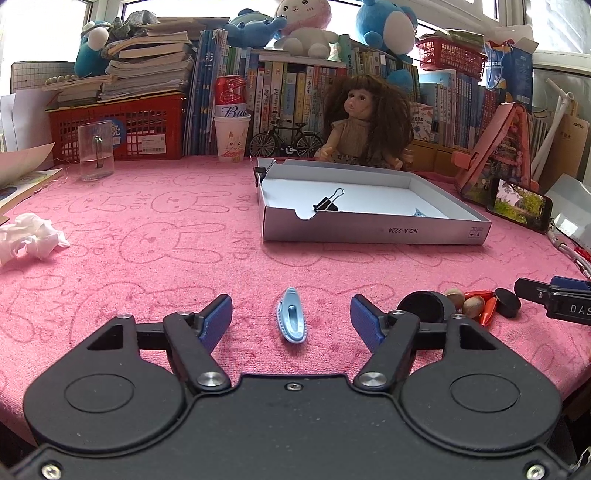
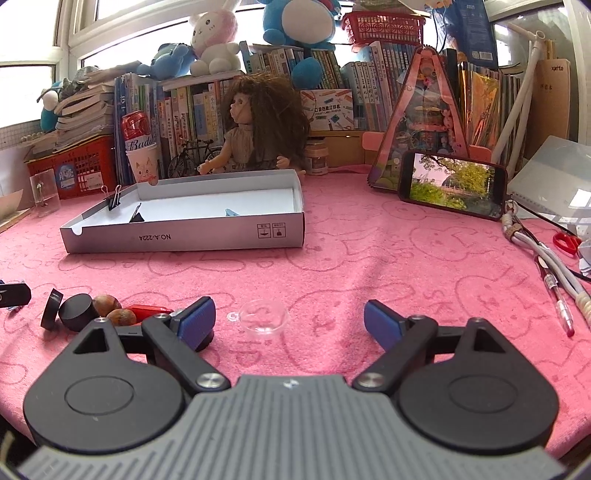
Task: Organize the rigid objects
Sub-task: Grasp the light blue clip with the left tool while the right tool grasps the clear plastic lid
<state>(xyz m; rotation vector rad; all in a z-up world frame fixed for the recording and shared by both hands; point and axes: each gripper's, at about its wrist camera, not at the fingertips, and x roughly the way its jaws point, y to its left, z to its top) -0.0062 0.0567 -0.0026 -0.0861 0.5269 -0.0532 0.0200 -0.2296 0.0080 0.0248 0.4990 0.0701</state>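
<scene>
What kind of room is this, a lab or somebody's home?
Most likely a home, perhaps a child's study desk: packed rows of books, plush toys on top, a doll, and a pink bunny-print cloth over the table.

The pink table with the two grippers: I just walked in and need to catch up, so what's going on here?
A person is sorting small items into the white box. Both grippers are open and hold nothing. The left gripper is lined up on a blue clip lying on the cloth; the right gripper faces a clear plastic cap. A black binder clip already lies in the box. Nuts and black caps wait on the cloth.
</scene>
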